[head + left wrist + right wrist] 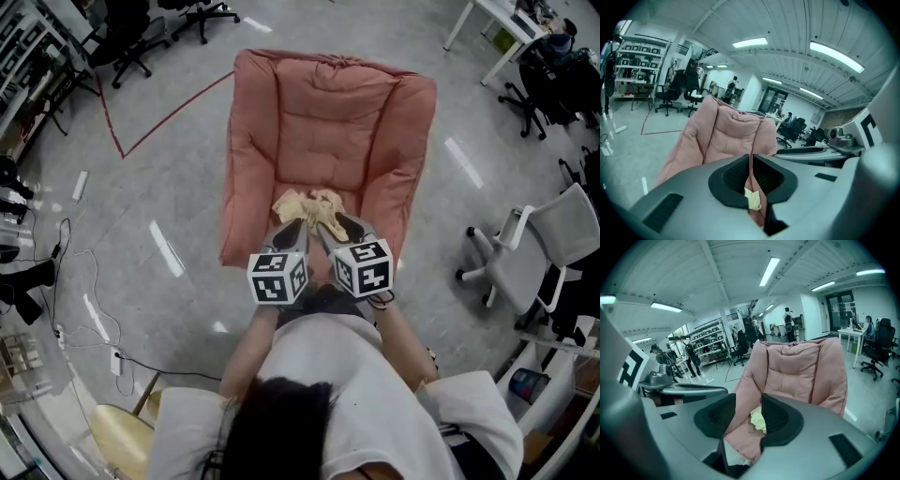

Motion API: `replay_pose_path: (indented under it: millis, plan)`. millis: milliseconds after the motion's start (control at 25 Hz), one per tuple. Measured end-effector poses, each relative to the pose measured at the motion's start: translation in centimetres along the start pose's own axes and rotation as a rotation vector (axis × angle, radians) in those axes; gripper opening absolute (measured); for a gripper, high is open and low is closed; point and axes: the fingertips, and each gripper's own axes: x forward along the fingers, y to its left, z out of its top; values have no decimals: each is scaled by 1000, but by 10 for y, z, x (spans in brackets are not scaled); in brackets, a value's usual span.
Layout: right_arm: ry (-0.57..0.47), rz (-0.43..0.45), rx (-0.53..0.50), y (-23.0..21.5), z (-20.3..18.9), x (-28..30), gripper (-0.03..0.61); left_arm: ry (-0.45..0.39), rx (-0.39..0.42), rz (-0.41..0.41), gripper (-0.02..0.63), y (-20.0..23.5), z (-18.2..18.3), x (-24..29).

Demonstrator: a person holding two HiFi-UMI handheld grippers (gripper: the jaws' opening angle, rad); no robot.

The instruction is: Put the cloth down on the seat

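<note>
A pink padded chair (328, 122) stands on the grey floor ahead of me. A crumpled pale yellow cloth (309, 208) lies on the front of its seat. Both grippers hover side by side just short of the cloth, above the seat's front edge. My left gripper (289, 230) has its jaws shut to a thin slit; through that slit in the left gripper view (751, 164) a scrap of the cloth (752, 199) shows, lying below. My right gripper (345, 227) stands open; in the right gripper view (749, 413) the cloth (758, 420) rests on the pink cushion (797, 366) beyond the gap, untouched.
A grey office chair (548, 248) stands at the right, and black office chairs (131, 37) at the back left. A red tape line (141, 141) runs across the floor left of the seat. Cables (66, 272) trail at the far left. A white desk (497, 28) is at the back right.
</note>
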Motion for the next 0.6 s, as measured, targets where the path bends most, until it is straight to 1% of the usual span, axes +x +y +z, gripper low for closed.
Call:
replay_pose_path:
  millis: [160, 240, 320, 360, 480, 600]
  plan:
    - [-9, -8, 7, 3, 3, -3, 144, -24, 11, -2, 43, -4, 7, -4]
    - [-9, 7, 46, 6, 3, -4, 95, -36, 22, -12, 43, -7, 9, -6]
    - [-17, 37, 72, 11, 6, -5, 86, -46, 35, -16, 41, -9, 11, -8]
    - [-15, 40, 69, 12, 7, -5, 83, -48, 39, -14, 41, -10, 12, -8]
    - [6, -10, 50, 5, 6, -4, 49, -51, 42, -9, 40, -11, 15, -8]
    - [-17, -52, 66, -1, 10, -6, 33, -62, 42, -26, 32, -14, 19, -9]
